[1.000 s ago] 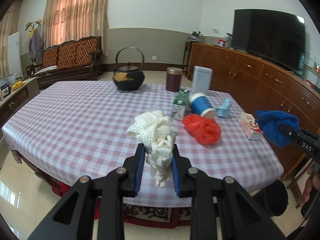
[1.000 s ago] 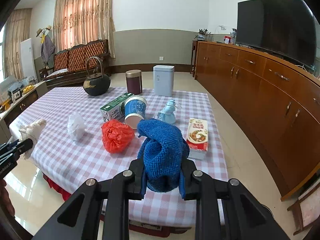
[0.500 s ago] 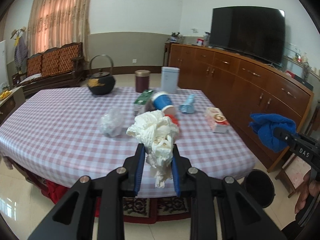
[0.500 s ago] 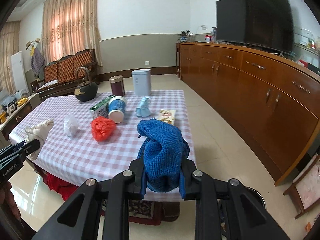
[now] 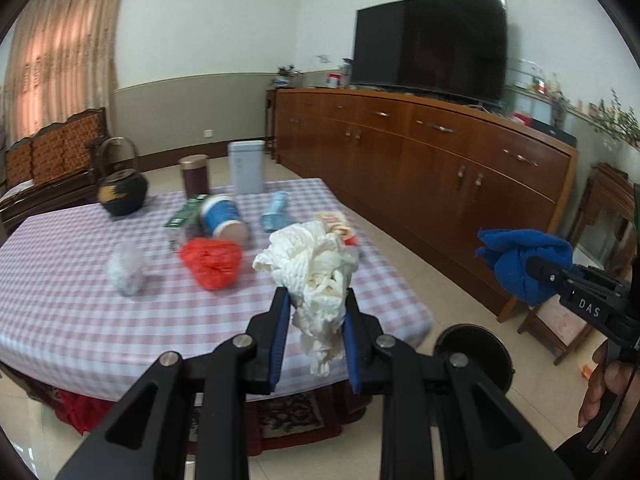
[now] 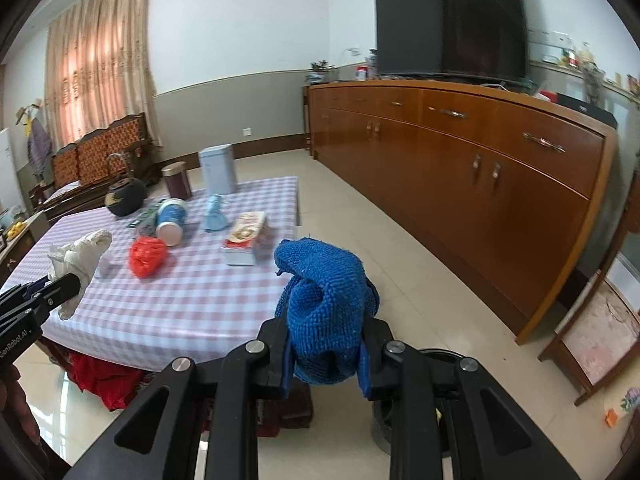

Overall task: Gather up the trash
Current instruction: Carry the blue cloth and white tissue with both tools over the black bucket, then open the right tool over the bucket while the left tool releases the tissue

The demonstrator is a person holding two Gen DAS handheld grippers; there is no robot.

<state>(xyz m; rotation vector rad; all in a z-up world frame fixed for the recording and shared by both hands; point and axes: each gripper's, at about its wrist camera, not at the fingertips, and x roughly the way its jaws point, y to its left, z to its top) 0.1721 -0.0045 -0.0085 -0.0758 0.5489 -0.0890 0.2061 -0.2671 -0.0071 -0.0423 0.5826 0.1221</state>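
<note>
My left gripper [image 5: 314,312] is shut on a crumpled white paper towel [image 5: 310,264], held in the air off the table's near right corner; it also shows in the right wrist view [image 6: 80,256]. My right gripper [image 6: 324,348] is shut on a blue knitted cloth [image 6: 326,296], seen in the left wrist view [image 5: 524,260] at the right. A dark round trash bin [image 5: 474,354] stands on the floor below, mostly hidden behind my right gripper in the right wrist view [image 6: 444,354]. A red plastic bag [image 5: 212,260] and a clear crumpled bag [image 5: 124,270] lie on the checked table [image 5: 60,320].
On the table lie a blue paper cup [image 5: 224,216], green carton [image 5: 184,216], pale blue bottle [image 5: 276,208], food box [image 6: 246,236], dark canister [image 5: 195,176], white tin [image 5: 245,166] and black teapot [image 5: 120,192]. A long wooden sideboard [image 5: 440,164] with a TV stands right.
Both grippers have drawn back and swung right from the table with their loads. The trash bin on the floor has come into view below them.
</note>
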